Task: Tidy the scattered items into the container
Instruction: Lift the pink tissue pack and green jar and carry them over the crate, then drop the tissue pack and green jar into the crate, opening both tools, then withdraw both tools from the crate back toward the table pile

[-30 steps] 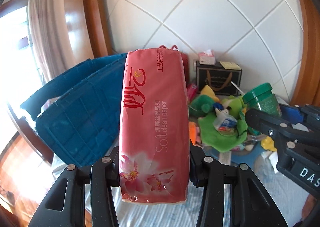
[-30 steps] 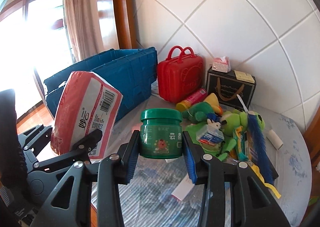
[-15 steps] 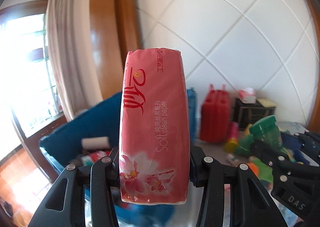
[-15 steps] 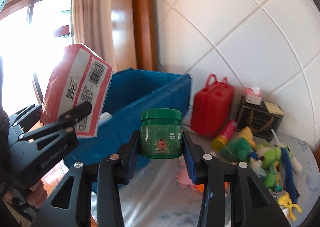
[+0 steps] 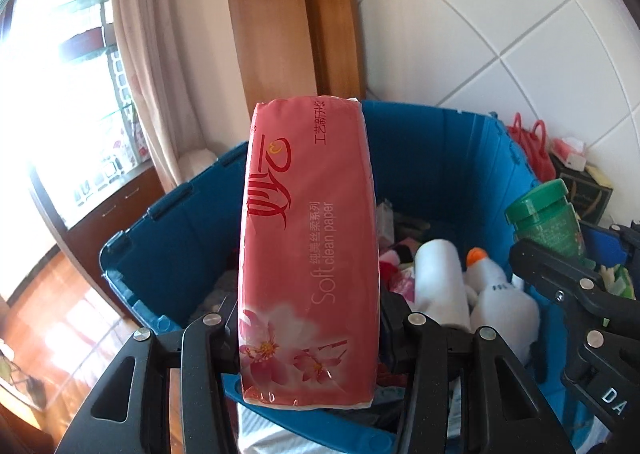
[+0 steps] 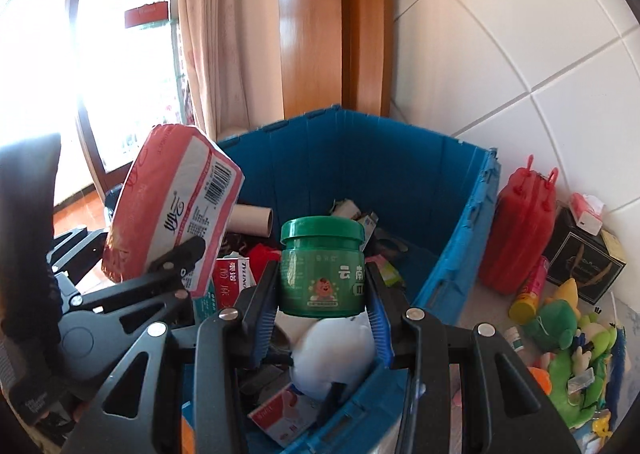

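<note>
Left claw (image 5: 308, 328) clamped on pink tissue pack (image 5: 308, 238), right claw (image 6: 322, 310) gripping green jar (image 6: 322, 266) — both above blue crate (image 6: 400, 158).

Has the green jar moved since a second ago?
Yes. The green jar, clamped in the right gripper, went from over the table clutter leftward to above the blue crate, past the red case.

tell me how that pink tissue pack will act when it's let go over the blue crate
The pink tissue pack looks soft and probably light: its film wrapper dents slightly where the left tool clamps it. It should flop flat, not roll. The blue crate holds a lumpy pile, so it may settle tilted.
</note>
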Motion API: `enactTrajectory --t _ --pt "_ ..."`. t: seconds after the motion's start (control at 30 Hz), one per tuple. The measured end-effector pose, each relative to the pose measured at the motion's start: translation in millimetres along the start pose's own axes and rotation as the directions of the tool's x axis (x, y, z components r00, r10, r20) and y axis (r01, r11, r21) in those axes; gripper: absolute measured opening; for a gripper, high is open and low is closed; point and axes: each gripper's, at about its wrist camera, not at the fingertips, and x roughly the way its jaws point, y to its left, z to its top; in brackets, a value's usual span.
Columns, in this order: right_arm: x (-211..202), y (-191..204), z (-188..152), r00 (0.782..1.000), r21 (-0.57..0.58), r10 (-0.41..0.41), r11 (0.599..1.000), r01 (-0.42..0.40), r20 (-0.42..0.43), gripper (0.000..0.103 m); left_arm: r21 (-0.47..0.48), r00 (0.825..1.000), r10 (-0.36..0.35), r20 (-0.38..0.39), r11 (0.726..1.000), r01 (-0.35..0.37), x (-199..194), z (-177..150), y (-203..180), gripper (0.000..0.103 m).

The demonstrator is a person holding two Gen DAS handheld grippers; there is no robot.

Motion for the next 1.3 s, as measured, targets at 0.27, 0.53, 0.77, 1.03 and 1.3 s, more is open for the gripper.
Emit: enactTrajectory --t 0.27,0.53,0.77,1.03,1.3 --pt "29 10 3 0.997 -0.008 -0.048 0.999 0.048 -0.064 0.040 0.006 0.999 -0.034 -0.025 0.999 0.034 16 6 7 0.048" --pt "29 12 5 0.996 0.003 -0.067 0.998 0.067 -0.056 0.053 0.002 0.999 -0.044 -0.002 0.999 0.044 12 6 12 0.072" --pt "22 9 2 0.996 0.012 -0.074 0.997 0.074 -0.040 0.073 -0.012 0.999 -0.034 0.012 0.999 0.034 2 1 16 0.081" --pt "-6 -7 -4 0.994 0.057 -0.105 0.993 0.104 0.021 0.103 -0.037 0.997 -0.030 0.066 0.999 0.032 -26 -1 17 0.083" --pt "-40 -32 -16 0.986 0.113 -0.153 0.983 0.145 0.068 0.103 0.015 0.989 -0.085 0.121 0.996 0.084 -55 0 -12 0.084"
